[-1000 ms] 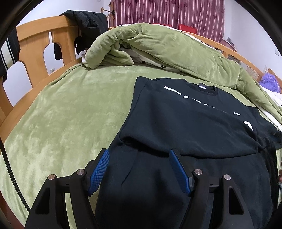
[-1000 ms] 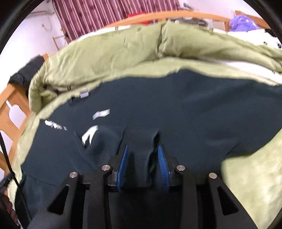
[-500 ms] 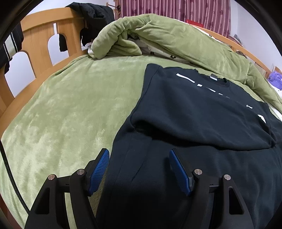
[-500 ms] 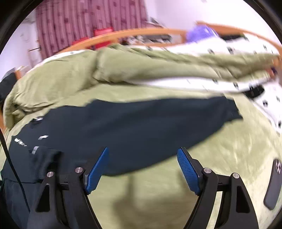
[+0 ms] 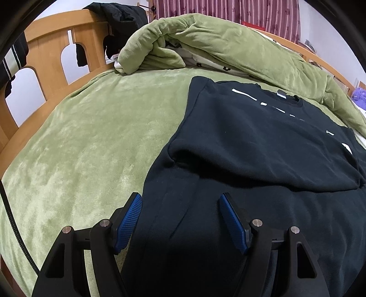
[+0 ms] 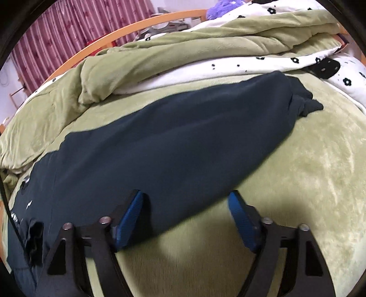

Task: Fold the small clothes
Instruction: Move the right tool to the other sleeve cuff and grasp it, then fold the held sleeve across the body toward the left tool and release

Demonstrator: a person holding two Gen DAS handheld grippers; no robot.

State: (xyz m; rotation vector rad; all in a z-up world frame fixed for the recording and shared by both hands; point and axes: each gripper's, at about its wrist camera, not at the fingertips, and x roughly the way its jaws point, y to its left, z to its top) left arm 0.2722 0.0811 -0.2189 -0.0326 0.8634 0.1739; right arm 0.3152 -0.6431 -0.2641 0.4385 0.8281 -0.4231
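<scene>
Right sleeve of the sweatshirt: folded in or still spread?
Spread: the sleeve lies stretched out flat across the green blanket, cuff far out.

wooden bed frame (image 5: 52, 43), maroon curtains (image 5: 228, 11)

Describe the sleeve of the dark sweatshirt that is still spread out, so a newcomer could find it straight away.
Start at the green blanket covering the bed. In the right wrist view the dark sweatshirt lies across it, and the unfolded sleeve stretches away from the body toward the white flower-print bedding. It ends in a bunched cuff and lies flat on the blanket, unlike the other sleeve, already folded across the chest.
</scene>
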